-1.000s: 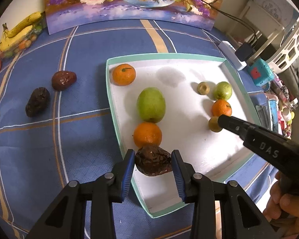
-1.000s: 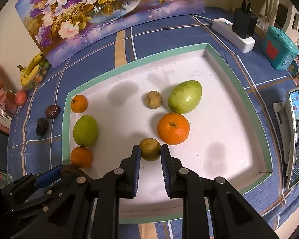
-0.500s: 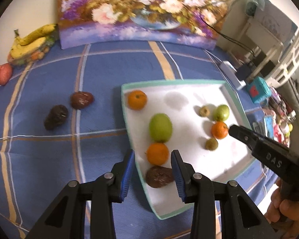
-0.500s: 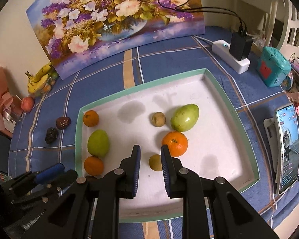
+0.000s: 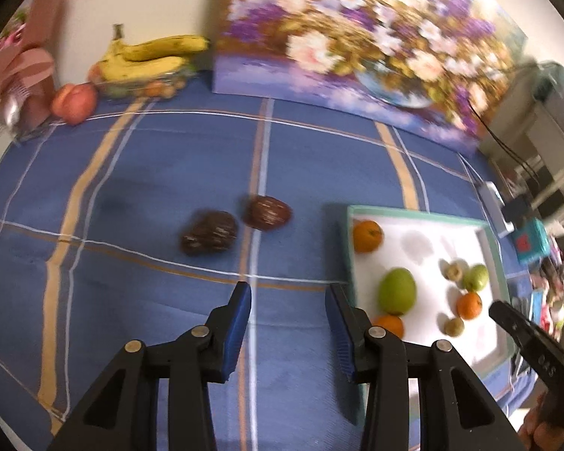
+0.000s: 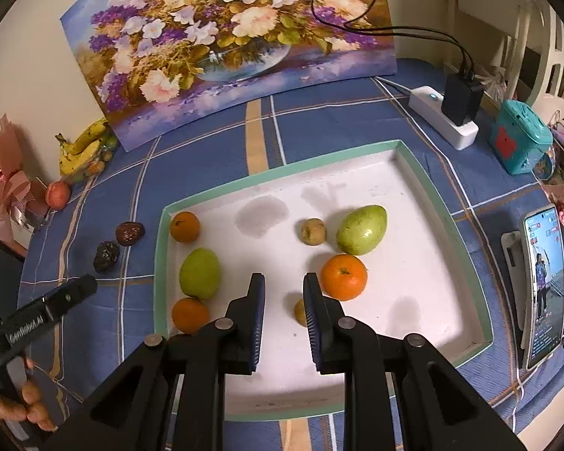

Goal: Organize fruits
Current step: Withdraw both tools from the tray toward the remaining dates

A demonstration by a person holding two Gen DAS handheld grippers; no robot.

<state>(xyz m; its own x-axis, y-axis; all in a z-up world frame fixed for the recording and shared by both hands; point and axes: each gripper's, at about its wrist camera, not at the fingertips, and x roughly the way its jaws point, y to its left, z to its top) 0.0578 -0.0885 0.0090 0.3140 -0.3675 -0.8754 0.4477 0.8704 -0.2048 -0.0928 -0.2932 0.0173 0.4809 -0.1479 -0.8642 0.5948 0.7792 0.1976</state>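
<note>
My left black two-finger gripper with blue pads (image 5: 288, 310) hangs with its jaws spread wide and nothing between them. My right black two-finger gripper with blue pads (image 6: 282, 300) is parted too, a narrower gap, gripping nothing. In the right wrist view the left tool's black body shows at lower left, with my left hand (image 6: 30, 406) wrapped round its handle.

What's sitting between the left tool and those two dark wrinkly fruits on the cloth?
Nothing: in the left wrist view, only bare blue plaid tablecloth lies between the open left tool and the two dark fruits.
</note>
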